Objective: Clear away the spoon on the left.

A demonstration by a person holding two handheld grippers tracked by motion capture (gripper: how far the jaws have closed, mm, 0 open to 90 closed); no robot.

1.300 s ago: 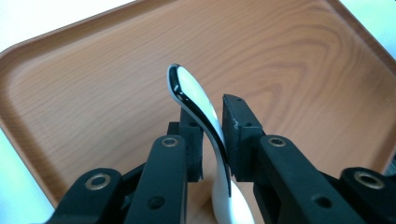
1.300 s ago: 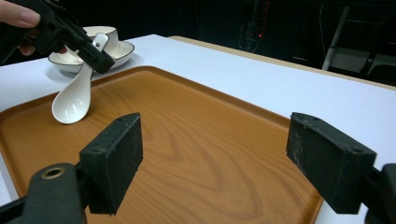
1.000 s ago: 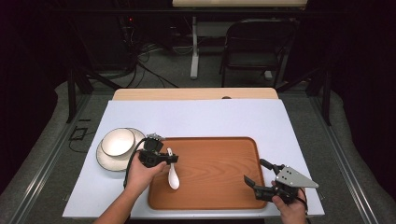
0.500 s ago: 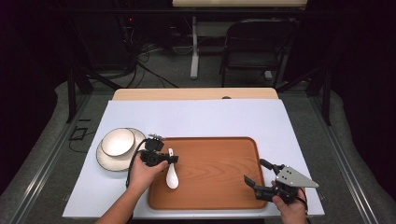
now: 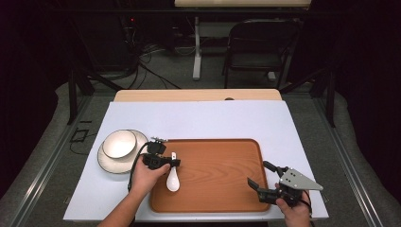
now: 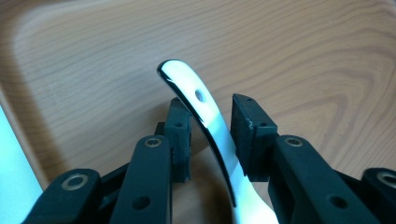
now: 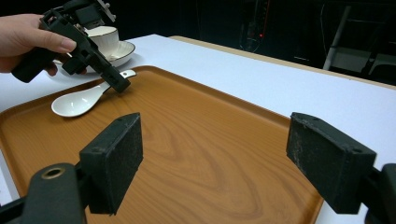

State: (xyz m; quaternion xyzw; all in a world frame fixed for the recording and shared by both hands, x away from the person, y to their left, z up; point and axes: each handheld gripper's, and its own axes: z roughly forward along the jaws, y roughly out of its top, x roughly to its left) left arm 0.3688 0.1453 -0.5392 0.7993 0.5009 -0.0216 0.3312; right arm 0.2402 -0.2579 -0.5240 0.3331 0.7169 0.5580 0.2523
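On the tray's left side, the spoon is let go.

Left gripper has just been opening its jaws; the spoon handle stands between the pads, seemingly free of both, bowl resting on the tray near its left rim. The placing looks done. Right gripper waits spread wide and empty at the tray's right edge.

High view overhead, facing forward; both gripper views close, low, sharing the wooden tray.
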